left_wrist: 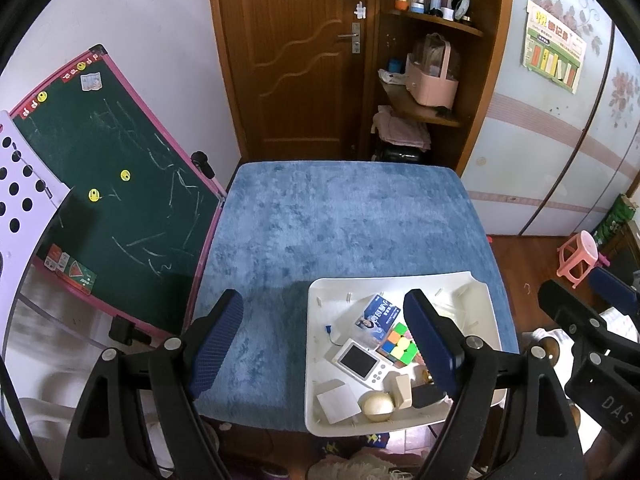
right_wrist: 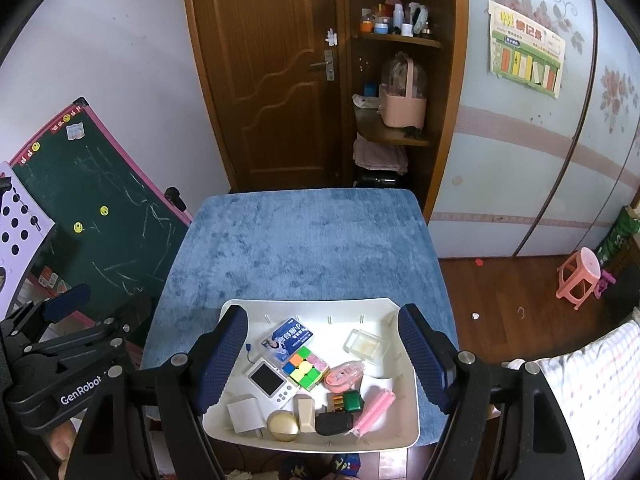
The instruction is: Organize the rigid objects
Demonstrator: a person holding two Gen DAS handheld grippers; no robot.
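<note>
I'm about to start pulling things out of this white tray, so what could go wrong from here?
1. The tray overhangs the near edge of the blue table; pressing down there might tip it.
2. The items are packed tightly: grabbing the Rubik's cube could knock the small camera or pink tape dispenser.
3. The gold ball may roll away if nudged.

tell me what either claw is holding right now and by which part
Nothing is held. The left claw and right claw both hang open above the white plastic tray, fingers empty.

Soft, even daylight, sharp focus, heavy fisheye bending, dark vignetted corners.
</note>
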